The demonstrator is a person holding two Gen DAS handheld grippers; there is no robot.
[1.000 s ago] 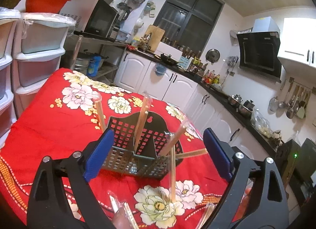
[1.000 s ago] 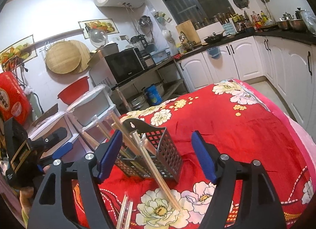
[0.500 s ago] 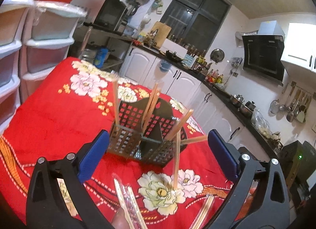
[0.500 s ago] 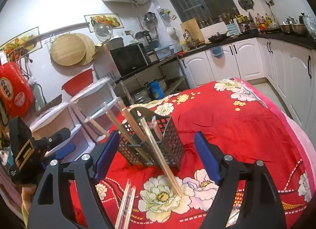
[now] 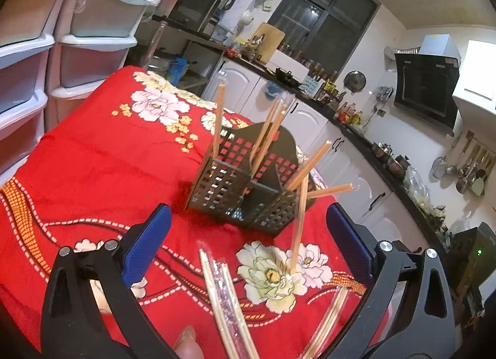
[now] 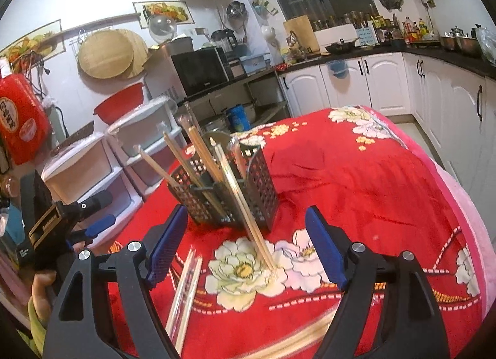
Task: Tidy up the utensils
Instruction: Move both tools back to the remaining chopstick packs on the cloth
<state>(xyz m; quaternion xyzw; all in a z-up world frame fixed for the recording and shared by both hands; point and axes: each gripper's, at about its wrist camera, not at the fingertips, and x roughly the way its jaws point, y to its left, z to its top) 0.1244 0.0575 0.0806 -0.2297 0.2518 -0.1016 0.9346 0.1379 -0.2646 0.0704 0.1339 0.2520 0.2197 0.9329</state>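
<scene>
Clearly my left gripper (image 5: 245, 241) and right gripper (image 6: 246, 247) both gape wide and carry nothing, poised above the wrapped chopsticks (image 5: 226, 306) lying on the red floral cloth (image 5: 93, 157), just short of the black slotted caddy (image 5: 241, 191), ready to pick

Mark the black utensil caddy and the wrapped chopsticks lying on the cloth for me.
utensil caddy (image 5: 217, 187), left wrist view, front perforated wall.
wrapped chopsticks (image 6: 186, 278), right wrist view, middle of the pair lying on the cloth.
</scene>
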